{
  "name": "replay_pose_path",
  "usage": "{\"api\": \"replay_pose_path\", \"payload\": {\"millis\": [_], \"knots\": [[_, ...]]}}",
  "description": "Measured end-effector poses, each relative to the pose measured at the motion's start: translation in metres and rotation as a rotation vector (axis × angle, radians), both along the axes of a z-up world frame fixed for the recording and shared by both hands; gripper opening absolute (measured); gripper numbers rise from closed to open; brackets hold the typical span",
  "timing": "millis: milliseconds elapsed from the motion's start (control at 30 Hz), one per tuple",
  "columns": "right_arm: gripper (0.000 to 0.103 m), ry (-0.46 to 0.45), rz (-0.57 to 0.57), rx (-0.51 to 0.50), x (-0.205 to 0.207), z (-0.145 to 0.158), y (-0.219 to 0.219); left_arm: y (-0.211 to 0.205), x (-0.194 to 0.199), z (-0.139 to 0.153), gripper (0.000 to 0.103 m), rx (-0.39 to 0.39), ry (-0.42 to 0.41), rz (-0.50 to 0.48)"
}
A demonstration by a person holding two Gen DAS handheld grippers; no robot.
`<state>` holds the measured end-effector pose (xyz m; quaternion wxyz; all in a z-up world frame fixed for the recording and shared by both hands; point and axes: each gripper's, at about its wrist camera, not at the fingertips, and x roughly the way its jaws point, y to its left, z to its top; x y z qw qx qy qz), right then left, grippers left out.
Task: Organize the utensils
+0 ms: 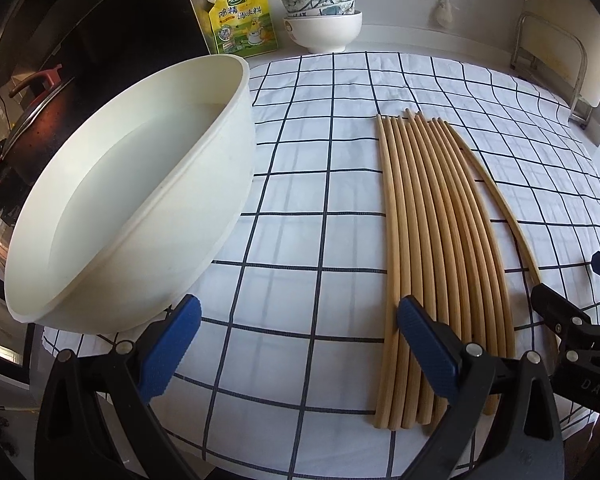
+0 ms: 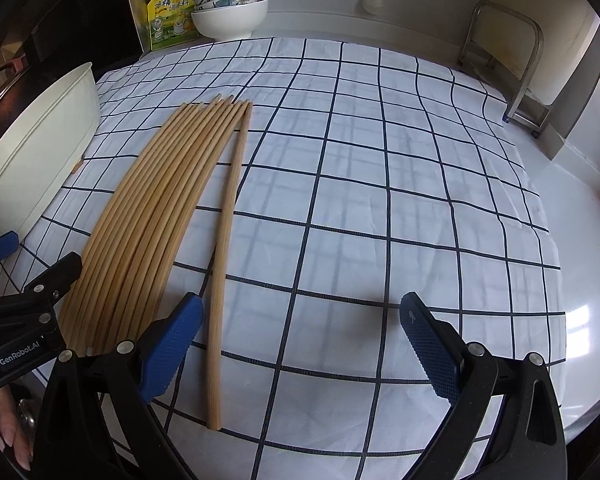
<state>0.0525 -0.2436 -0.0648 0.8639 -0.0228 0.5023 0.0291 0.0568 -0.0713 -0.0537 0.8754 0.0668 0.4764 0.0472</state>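
Several wooden chopsticks [image 1: 440, 240] lie side by side on the checked cloth [image 1: 320, 160]; they also show in the right wrist view [image 2: 148, 216]. One chopstick [image 2: 226, 240] lies a little apart on their right. A large white basin [image 1: 132, 184] stands left of them, empty, and its side shows in the right wrist view [image 2: 40, 148]. My left gripper [image 1: 300, 332] is open and empty, its right finger over the near ends of the chopsticks. My right gripper [image 2: 300, 336] is open and empty, just right of the lone chopstick, above the cloth.
A stack of bowls [image 1: 322, 16] and a yellow seasoning pouch [image 1: 242, 20] stand at the back by the wall. A dark pot with a lid [image 1: 28, 120] is at the far left. A metal rack [image 2: 512, 64] stands at the back right.
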Motion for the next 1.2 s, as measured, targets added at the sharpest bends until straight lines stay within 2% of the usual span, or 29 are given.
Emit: {"api": "replay_pose_path", "payload": {"millis": [233,533,1000,1200], "knots": [[0.094,-0.004,-0.006,0.018,-0.0002,0.0003,-0.0028,0.0002,-0.0035,-0.0004,0.097,-0.013,0.012,0.000],[0.094,-0.010,-0.010,0.028,-0.0006,0.0002,-0.0044,0.0003,-0.0048,-0.0001,0.098,0.006,0.017,-0.002],[0.094,-0.014,-0.015,0.033,-0.0025,0.0012,-0.0039,0.0052,0.0029,-0.0010,0.098,-0.036,0.034,0.009],[0.094,-0.015,-0.015,0.034,-0.0024,0.0008,-0.0036,0.0043,0.0029,-0.0013,0.098,-0.002,0.018,0.015]]}}
